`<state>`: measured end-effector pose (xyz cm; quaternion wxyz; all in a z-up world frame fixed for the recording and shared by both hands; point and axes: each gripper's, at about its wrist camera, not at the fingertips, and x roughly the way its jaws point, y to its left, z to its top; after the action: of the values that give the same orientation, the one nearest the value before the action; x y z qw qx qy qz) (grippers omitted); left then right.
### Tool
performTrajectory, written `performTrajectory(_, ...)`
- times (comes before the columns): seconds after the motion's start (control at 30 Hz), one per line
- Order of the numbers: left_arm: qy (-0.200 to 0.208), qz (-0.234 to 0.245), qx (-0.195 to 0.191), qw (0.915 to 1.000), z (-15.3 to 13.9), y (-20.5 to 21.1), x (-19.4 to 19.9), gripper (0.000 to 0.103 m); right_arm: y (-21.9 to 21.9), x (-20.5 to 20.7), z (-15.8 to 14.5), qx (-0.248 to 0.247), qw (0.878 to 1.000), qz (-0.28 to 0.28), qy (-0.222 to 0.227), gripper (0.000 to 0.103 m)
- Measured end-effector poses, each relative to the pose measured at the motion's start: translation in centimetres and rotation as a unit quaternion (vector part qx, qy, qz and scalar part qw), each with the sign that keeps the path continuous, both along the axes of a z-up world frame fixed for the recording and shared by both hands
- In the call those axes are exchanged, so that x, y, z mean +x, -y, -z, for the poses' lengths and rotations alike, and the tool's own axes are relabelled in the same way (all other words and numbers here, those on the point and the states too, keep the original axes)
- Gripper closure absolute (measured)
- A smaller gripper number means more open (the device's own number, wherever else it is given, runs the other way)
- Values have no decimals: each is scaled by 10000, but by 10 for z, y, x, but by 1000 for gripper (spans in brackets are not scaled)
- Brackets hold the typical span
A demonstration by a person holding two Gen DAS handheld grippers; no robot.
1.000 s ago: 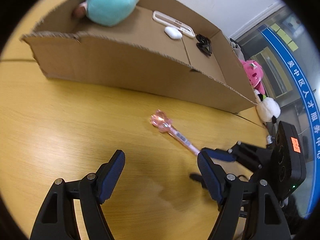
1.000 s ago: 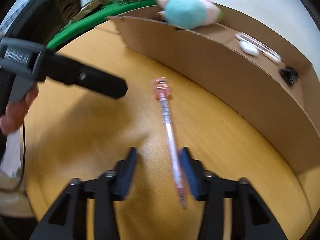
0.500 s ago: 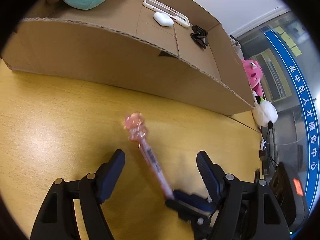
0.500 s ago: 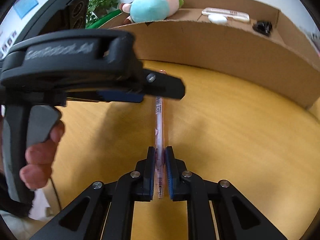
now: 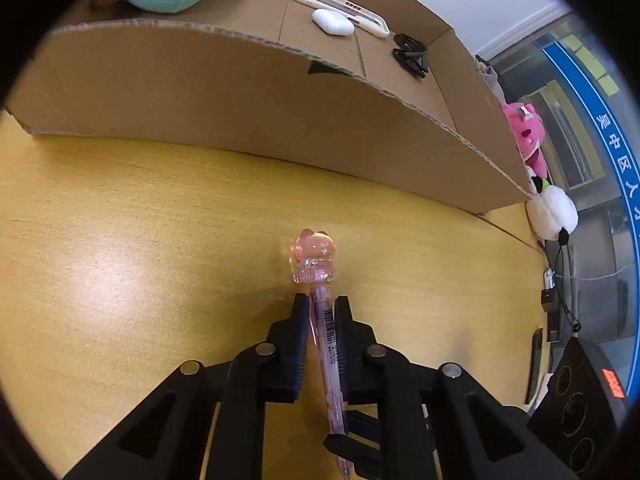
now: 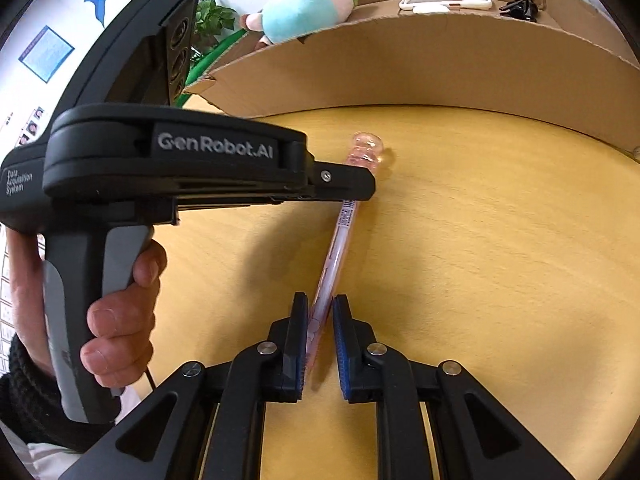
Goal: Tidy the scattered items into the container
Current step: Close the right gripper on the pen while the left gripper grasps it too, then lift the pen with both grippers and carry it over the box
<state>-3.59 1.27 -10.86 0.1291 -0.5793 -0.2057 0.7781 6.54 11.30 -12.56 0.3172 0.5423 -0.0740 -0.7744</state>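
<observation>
Above the table [image 5: 120, 240], both grippers apparently clamp the pen [image 5: 326, 332]

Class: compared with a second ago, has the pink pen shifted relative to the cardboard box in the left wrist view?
Yes. The pink pen, before lying slanted toward the right, now points straight at the cardboard box, between the shut left gripper.
</observation>
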Motion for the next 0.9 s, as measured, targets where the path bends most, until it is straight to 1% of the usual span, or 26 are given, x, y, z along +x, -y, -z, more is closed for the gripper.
performTrajectory(0.1,-68,-29,191,9998,-12,3,6,94,-1,4,-7,-147,9999,-38,-22,89)
performTrajectory(0.17,-158,-30,213,9996,-22,3,9,94,-2,7,-16,-246,9996,-54,-99,89)
performTrajectory(0.37,-625,38,220,9978,-69,4,13,94,-9,8,-50,-513,9978,-23,-410,90)
performTrajectory(0.53,-1083,197,243,9936,-120,3,-3,94,-9,0,-93,-662,9944,-20,-827,91)
performTrajectory(0.67,-1561,284,141,9872,-168,2,-25,94,-7,-32,-135,-686,9901,-48,-1224,91)
performTrajectory(0.73,-1761,318,107,9838,-191,4,-40,94,-1,-63,-151,-710,9877,-95,-1389,92)
performTrajectory(0.77,-1807,318,105,9830,-199,5,-47,94,3,-75,-159,-722,9867,-116,-1453,92)
performTrajectory(0.83,-1872,278,101,9819,-213,10,-65,94,6,-87,-174,-729,9851,-140,-1552,92)
performTrajectory(0.9,-1938,253,30,9807,-223,14,-81,94,8,-105,-185,-790,9848,-164,-1536,92)
